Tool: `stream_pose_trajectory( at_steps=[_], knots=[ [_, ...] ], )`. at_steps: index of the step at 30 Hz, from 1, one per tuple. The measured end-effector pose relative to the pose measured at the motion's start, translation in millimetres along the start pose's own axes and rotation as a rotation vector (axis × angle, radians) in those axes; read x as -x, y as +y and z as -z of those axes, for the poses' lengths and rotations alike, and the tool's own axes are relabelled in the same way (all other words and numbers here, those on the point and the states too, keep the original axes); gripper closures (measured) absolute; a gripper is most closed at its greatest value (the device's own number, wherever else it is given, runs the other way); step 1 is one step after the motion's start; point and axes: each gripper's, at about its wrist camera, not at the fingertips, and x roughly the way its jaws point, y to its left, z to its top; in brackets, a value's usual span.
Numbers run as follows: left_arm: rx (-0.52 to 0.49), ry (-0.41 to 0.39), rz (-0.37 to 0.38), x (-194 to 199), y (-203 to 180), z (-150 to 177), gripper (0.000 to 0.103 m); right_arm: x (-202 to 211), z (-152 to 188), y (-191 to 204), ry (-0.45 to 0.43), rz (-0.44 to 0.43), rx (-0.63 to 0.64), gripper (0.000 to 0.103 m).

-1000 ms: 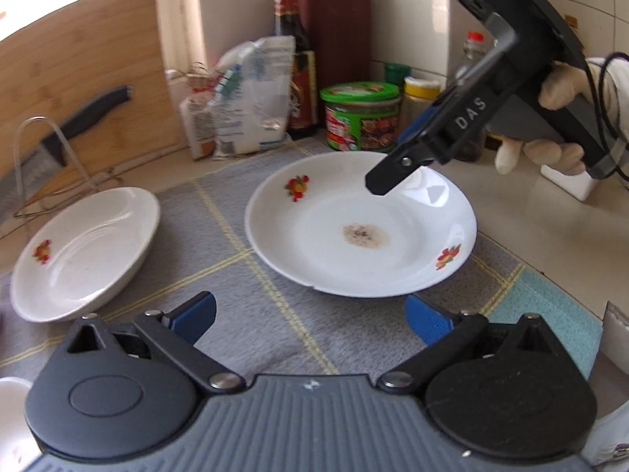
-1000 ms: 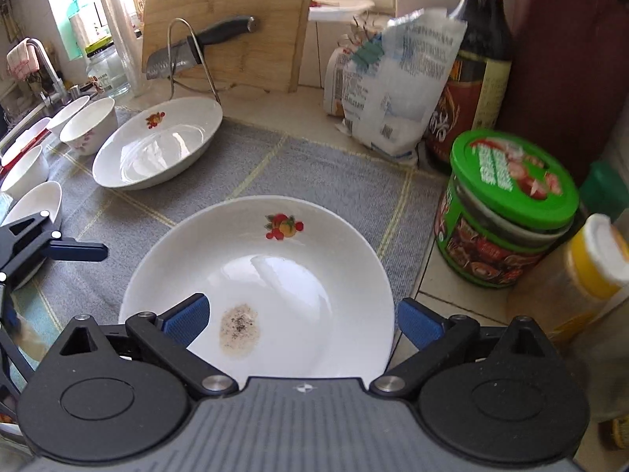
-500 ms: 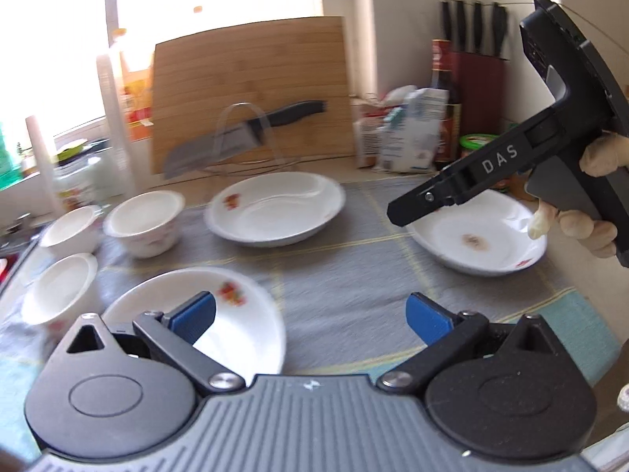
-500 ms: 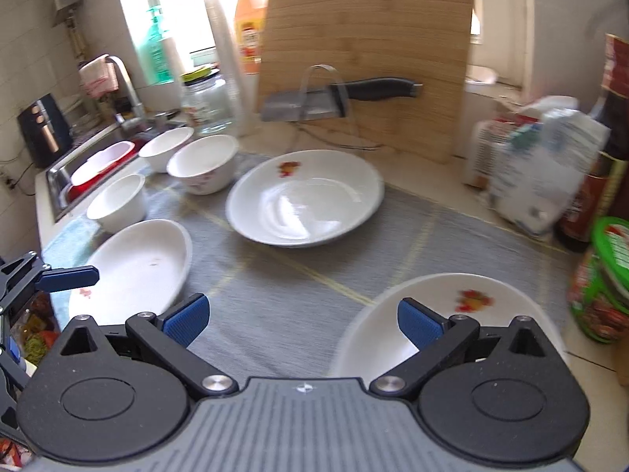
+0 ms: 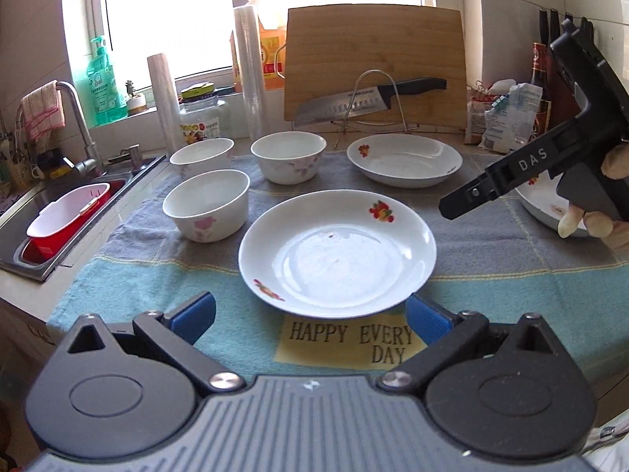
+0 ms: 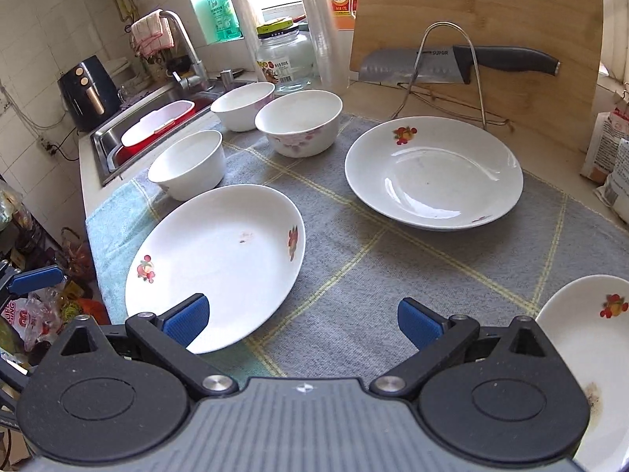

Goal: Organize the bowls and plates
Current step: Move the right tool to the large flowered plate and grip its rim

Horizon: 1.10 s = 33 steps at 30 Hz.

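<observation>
The nearest plate (image 5: 337,253) lay flat on the towel (image 5: 157,275) right ahead of your left gripper (image 5: 310,314), whose blue-tipped jaws stood wide apart, empty, just short of its near rim. It was glossy white with fruit prints, shallow and round, and open cloth ran all round its edge. A second plate (image 6: 434,173) sat further back on the grey weave, well apart from the first, and a third plate (image 6: 589,354), stained near its middle, lay at the right edge beside your right gripper (image 6: 302,324). Those jaws were spread too, holding nothing, over bare cloth between the plates. Three white bowls (image 5: 289,157) stood upright in a cluster at back left, the closest one just beside the near plate's left rim. Beyond them the sink (image 6: 114,145) held a red tub (image 5: 67,216). Behind, a knife (image 6: 452,65) rested across a wire rack against the bamboo cutting board (image 5: 373,63), leaning upright.
</observation>
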Motion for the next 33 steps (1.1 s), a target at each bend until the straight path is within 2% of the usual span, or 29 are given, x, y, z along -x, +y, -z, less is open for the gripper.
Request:
stream_pose_trajectory(
  at_steps=[7,10,13,26,33],
  knots=[
    [-0.029,0.017,0.077,-8.5,40.1,14.4,0.001,-1.2,-3.6,10.1,-0.012,0.085,-0.086,0.000],
    [-0.056,0.043,0.115,-18.2,55.2,19.0,0.001,-3.1,-6.5,14.9,-0.020,0.091,-0.136,0.000],
    [-0.101,0.035,0.172,-26.9,65.2,18.1,0.001,-7.1,-8.6,22.2,-0.026,0.110,-0.170,0.000],
    [-0.304,0.048,0.474,-78.2,69.5,12.3,0.001,-23.7,11.7,52.1,0.028,0.166,-0.275,0.000],
    [-0.344,0.060,0.543,-95.9,62.5,11.6,0.001,-36.1,21.5,56.7,0.051,0.131,-0.287,0.000]
  ],
)
